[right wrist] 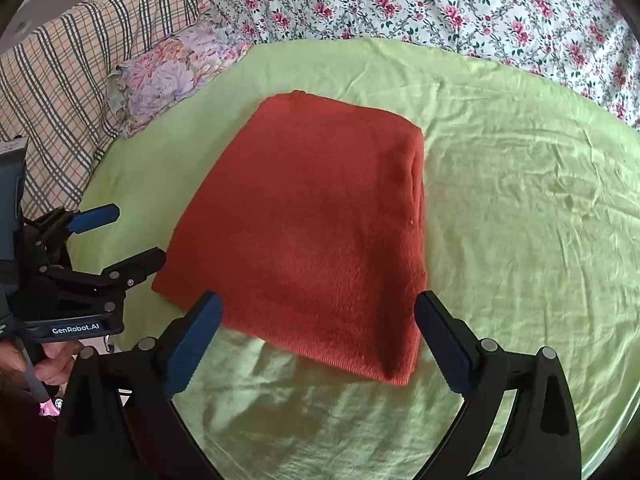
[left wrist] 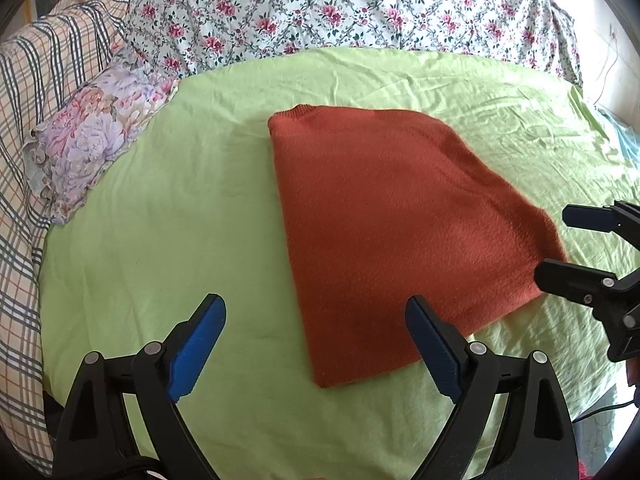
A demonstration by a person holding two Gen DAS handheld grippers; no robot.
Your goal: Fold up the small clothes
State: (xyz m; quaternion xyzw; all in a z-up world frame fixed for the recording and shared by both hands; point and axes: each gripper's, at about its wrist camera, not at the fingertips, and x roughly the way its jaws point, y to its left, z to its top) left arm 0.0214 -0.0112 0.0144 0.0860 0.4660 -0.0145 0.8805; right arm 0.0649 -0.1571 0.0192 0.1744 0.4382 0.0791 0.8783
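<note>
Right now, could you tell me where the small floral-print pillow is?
The small floral-print pillow lies at the far left of both wrist views, on the left edge of the light green sheet, beside the plaid blanket, apart from the folded rust-orange knit sweater.

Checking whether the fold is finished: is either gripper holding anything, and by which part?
Nothing is held. The left gripper and right gripper are both open, clear of the folded orange sweater.

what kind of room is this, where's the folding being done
Most likely a bedroom, with the folding done on a bed. A rust-orange knit garment lies folded on a green sheet, with a floral pillow and a floral quilt behind it, and a plaid blanket to the left.
</note>
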